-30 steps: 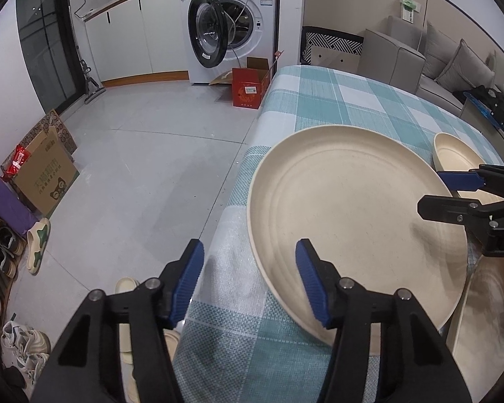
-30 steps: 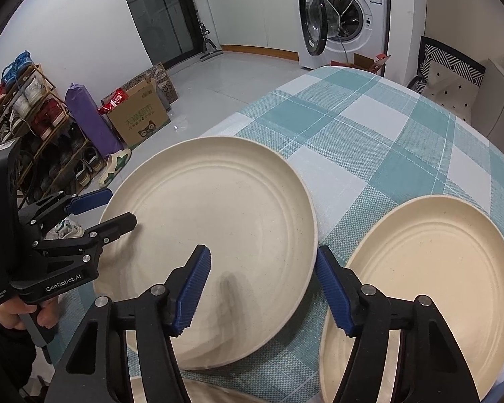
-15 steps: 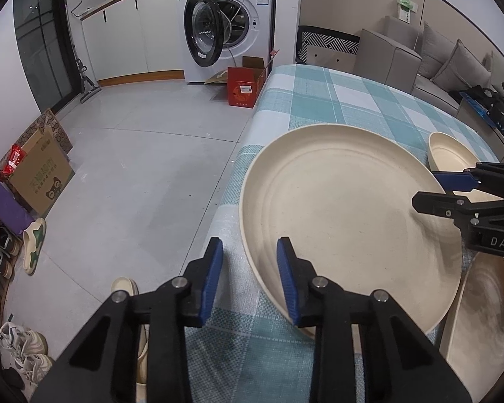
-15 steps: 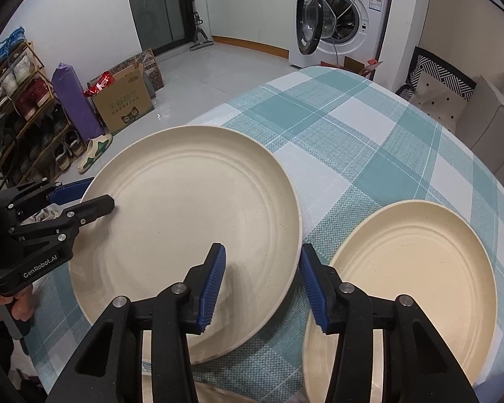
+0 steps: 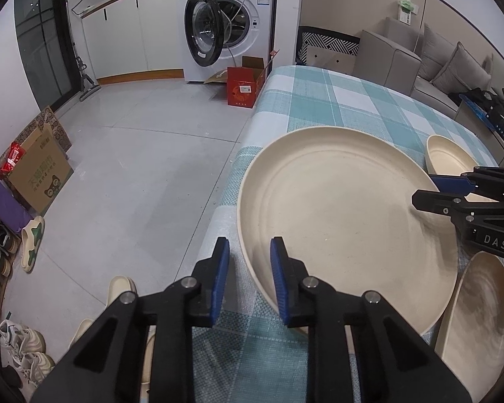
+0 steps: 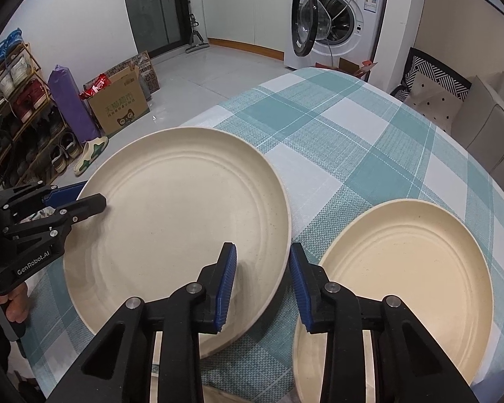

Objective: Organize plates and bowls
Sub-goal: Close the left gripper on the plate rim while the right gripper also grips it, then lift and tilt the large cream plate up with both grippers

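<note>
Looking at the big plate (image 5: 346,208) first: flat on the checked counter (image 6: 352,134), right at its edge by the floor. Straddling that plate's rim with the left tool (image 5: 248,262), 1 pad outside and 1 inside. Jaws narrow, just been closing, rim between them, yet cloth showing beside the outer pad, so not clamped as far as can be seen. Same story across the plate with the right tool (image 6: 262,268): narrow, just been closing, opposite rim in the gap, no firm squeeze visible.

Sitting just beside on the right, a second plate (image 6: 403,285), smaller and a shade yellower, apart from the big one. Peeking in at the near edge, a third plate (image 5: 477,319), partly tucked under the big plate's rim.

Judging progress: early going. No stack to be seen, 3 plates spread over the cloth, none lifted. No telling from here how many bowls wait elsewhere.

Left to do, most likely: finish both squeezes, raise the big plate level with 2 tools, set the plates together by size, then deal with any bowls.
</note>
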`<act>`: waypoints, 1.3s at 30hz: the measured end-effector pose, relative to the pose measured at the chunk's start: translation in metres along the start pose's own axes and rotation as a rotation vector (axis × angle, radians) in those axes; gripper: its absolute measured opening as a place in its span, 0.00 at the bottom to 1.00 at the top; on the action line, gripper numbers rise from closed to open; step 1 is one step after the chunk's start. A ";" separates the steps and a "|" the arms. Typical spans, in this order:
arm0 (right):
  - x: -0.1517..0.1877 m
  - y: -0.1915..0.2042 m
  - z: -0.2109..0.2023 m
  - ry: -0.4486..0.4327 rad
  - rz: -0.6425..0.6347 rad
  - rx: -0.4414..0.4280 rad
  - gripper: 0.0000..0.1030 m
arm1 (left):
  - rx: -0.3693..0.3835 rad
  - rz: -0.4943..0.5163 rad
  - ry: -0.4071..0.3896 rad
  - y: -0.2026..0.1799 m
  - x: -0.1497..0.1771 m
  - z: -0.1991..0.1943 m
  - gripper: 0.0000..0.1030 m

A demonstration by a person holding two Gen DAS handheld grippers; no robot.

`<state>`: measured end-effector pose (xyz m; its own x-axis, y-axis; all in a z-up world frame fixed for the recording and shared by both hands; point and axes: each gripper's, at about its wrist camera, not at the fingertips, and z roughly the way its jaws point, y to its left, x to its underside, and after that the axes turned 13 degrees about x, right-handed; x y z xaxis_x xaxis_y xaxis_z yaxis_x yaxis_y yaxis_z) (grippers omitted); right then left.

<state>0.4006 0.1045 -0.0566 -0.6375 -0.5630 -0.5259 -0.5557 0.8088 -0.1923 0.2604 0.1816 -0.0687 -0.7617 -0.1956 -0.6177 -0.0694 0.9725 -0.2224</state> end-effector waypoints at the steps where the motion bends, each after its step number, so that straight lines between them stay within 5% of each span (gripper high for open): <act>1: 0.000 0.000 0.000 0.000 -0.001 0.004 0.31 | 0.001 0.001 -0.001 0.000 0.000 0.000 0.21; 10: -0.001 -0.005 0.000 0.006 0.022 0.020 0.17 | 0.008 0.004 -0.002 -0.002 0.000 -0.001 0.16; 39: -0.008 -0.009 -0.012 0.014 0.076 -0.011 0.15 | 0.006 -0.005 -0.044 -0.003 -0.006 -0.025 0.15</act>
<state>0.4043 0.0998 -0.0407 -0.6853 -0.5028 -0.5268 -0.5116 0.8472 -0.1431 0.2495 0.1828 -0.0452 -0.7325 -0.2055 -0.6490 -0.0688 0.9708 -0.2297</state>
